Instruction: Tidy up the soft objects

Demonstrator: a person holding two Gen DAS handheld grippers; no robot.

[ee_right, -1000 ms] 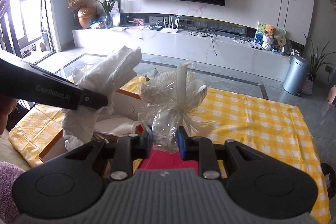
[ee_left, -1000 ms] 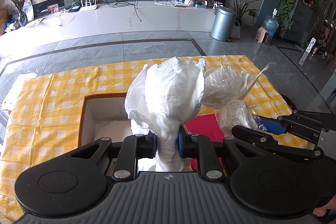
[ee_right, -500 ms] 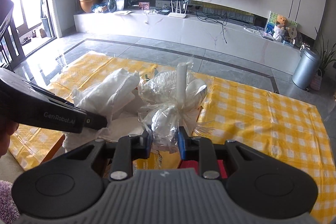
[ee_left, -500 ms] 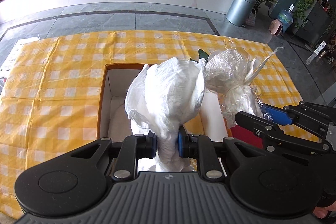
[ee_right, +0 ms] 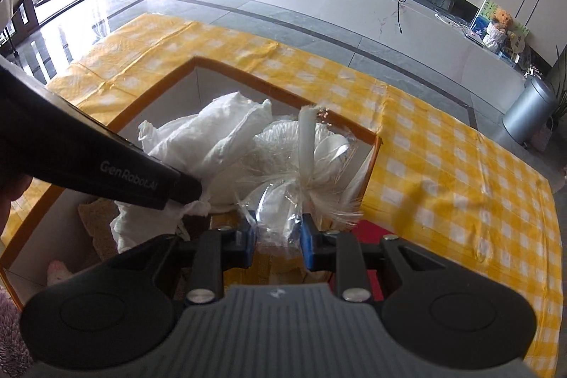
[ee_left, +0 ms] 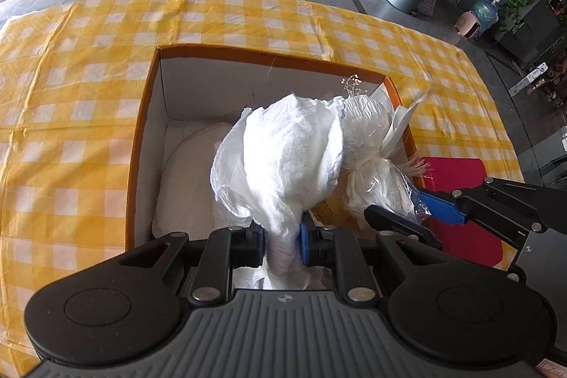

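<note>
Both bundles lowered over box (ee_left: 149, 116), frame centre. Left gripper (ee_left: 282, 238): jaws clamped on white cloth bundle (ee_left: 283, 162). Right gripper (ee_right: 277, 241): jaws clamped on cellophane-wrapped bundle (ee_right: 283, 201). Yellow-checked worktop (ee_left: 71, 94) beneath.

I can't see most of the box floor (ee_left: 198, 186); the white cloth bundle (ee_left: 283, 162) covers it, the cloth's lower end drops behind my left gripper (ee_left: 282, 245), and the red mat (ee_left: 457, 201) is half hidden

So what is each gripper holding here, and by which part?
Left gripper: crumpled white cloth, pinched at its bunched lower end. Right gripper: clear-wrapped white bundle, clamped at its bottom below the tie.
</note>
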